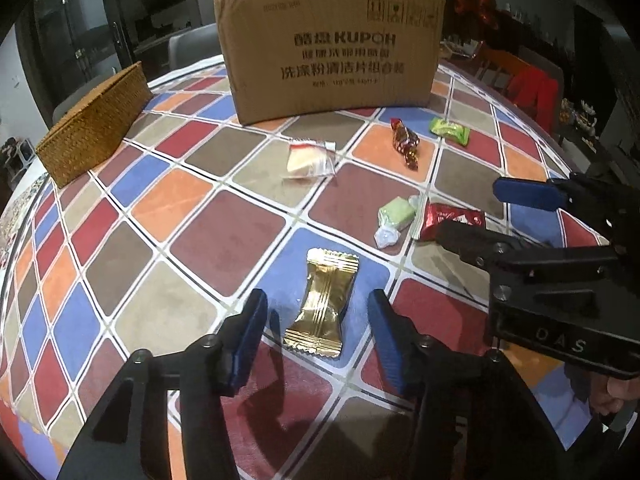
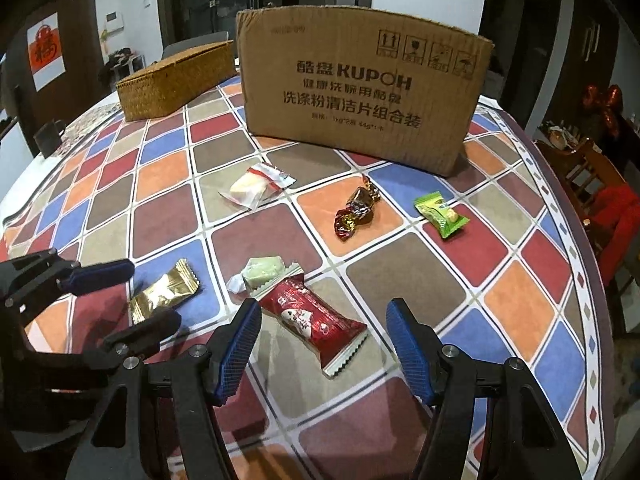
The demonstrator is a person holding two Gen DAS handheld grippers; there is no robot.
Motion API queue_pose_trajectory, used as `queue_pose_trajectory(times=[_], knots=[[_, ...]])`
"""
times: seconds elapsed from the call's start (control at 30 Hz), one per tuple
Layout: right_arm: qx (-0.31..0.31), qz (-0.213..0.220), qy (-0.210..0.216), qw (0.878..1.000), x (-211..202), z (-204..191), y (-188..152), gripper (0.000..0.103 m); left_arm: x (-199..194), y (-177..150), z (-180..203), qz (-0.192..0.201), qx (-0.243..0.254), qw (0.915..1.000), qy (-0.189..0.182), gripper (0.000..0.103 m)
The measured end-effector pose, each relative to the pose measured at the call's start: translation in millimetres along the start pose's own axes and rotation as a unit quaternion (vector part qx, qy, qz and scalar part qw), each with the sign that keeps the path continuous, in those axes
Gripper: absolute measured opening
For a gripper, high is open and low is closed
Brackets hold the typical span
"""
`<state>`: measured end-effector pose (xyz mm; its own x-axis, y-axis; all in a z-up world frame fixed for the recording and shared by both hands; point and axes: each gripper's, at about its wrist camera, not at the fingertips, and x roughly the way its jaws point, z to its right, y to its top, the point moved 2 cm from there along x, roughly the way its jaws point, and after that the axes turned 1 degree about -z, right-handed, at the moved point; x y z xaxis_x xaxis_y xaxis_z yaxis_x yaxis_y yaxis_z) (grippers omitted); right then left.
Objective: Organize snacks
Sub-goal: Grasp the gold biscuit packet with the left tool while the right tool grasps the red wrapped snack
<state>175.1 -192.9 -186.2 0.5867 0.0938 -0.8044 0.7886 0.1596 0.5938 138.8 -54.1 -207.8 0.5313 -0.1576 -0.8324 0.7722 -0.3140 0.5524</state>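
Tilting steeply down toward the surface (image 1: 224,240), the left hand-held gripper (image 1: 318,322) hangs with its blue pads apart on either side of a gold snack (image 1: 320,300), neither pad touching the wrapper. The right hand-held gripper (image 2: 322,330) is pitched down alike, its jaws spread around a red snack (image 2: 316,316) that lies flat and untouched between them; in the left view it reaches in from the right edge, just beside the left one. A pale green candy (image 2: 262,272) lies against the red snack's far end. Farther off rest a clear-bagged white snack (image 2: 252,188), a dark red foil candy (image 2: 356,212) and a bright green packet (image 2: 440,214), well apart from one another. Behind them a cardboard box (image 2: 360,88) stands upright, and a woven basket (image 2: 176,80) sits to its left near the far edge. The surface wears a cloth of red, blue, orange and brown squares. The room is dim, with dark glass doors behind, a red paper sign (image 2: 46,52) on the left wall, and a wooden chair (image 2: 584,172) at right.
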Motion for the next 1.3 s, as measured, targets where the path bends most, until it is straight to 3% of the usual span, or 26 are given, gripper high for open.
queue_pose_trajectory(times=[0.1,0.47,1.3], knots=[[0.003,-0.008,0.006,1.000,7,1,2,0.065,5,0,-1,-0.008,-0.004,1.0000,-0.003,0.044],[0.011,-0.031,0.028,0.999,16,2,-2,0.026,6,3,-3,-0.009,-0.007,0.9999,-0.004,0.023],[0.026,-0.004,0.029,0.999,-8,5,10,0.024,-11,19,-12,0.015,-0.016,0.9996,0.016,0.021]])
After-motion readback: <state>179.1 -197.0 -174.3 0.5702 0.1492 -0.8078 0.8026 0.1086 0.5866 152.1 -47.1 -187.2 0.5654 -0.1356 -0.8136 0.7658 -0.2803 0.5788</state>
